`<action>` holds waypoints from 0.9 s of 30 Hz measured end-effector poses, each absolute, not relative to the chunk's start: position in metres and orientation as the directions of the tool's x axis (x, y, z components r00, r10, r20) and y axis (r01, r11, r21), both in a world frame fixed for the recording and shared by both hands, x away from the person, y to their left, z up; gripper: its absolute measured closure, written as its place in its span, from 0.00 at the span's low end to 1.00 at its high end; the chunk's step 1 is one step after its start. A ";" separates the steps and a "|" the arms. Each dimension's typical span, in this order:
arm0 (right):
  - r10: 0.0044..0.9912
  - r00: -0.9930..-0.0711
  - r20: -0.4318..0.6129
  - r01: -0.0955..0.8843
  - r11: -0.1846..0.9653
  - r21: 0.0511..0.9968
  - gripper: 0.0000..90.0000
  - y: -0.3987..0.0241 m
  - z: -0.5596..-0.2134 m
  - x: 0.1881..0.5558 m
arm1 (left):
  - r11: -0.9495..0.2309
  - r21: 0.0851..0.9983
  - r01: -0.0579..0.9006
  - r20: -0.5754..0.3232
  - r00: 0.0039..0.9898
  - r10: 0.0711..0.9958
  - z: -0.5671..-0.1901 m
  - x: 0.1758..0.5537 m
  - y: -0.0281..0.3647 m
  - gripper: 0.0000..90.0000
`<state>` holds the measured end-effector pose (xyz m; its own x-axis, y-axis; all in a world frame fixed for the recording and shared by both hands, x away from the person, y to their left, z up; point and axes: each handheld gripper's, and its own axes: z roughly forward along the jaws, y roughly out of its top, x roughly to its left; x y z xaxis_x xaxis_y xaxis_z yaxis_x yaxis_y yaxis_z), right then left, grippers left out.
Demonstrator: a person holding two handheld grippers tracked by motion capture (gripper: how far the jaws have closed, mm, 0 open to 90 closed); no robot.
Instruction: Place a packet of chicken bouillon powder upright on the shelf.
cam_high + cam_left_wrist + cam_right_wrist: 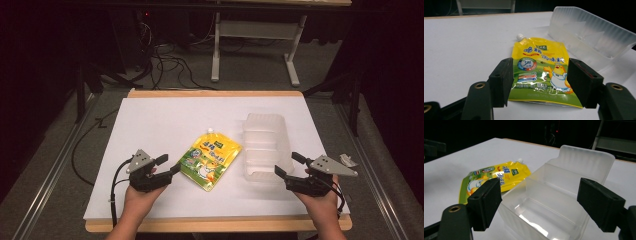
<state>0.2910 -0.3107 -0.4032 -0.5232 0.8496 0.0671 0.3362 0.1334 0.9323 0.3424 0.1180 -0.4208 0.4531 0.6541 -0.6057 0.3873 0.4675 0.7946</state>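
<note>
Yellow pouch (541,72) just beyond open jaws

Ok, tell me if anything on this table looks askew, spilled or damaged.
Nothing stands out. The yellow pouch lies flat and sealed, though angled to the table edge, and the clear plastic bin sits upright beside it, empty, with no spill.

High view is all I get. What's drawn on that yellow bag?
Observer: In the left gripper view the yellow bag shows a cartoon chick in an apron.
Operator: Has it got a cap?
Observer: Yes, a white cap at its far corner.
Operator: Is the see-through box full?
Observer: No. The right gripper view shows the clear box with dividers and nothing inside; the right tongs stand open before it.
</note>
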 end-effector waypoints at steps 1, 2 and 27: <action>0.848 -0.527 0.058 0.335 0.145 0.931 0.22 -0.310 -0.404 0.291 | 0.448 0.808 0.383 -0.587 0.458 0.667 -0.422 0.342 0.119 0.43; 0.848 -0.527 0.052 0.336 0.152 0.929 0.22 -0.310 -0.405 0.292 | 0.430 0.819 0.380 -0.571 0.463 0.678 -0.424 0.342 0.118 0.43; 0.843 -0.536 0.050 0.341 0.162 0.926 0.23 -0.309 -0.407 0.293 | 0.395 0.823 0.409 -0.559 0.455 0.693 -0.430 0.349 0.115 0.44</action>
<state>0.2934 -0.3093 -0.4068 -0.5355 0.8430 0.0498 0.3406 0.1617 0.9262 0.3486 0.1146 -0.4303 0.4551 0.6933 -0.5587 0.4087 0.3948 0.8229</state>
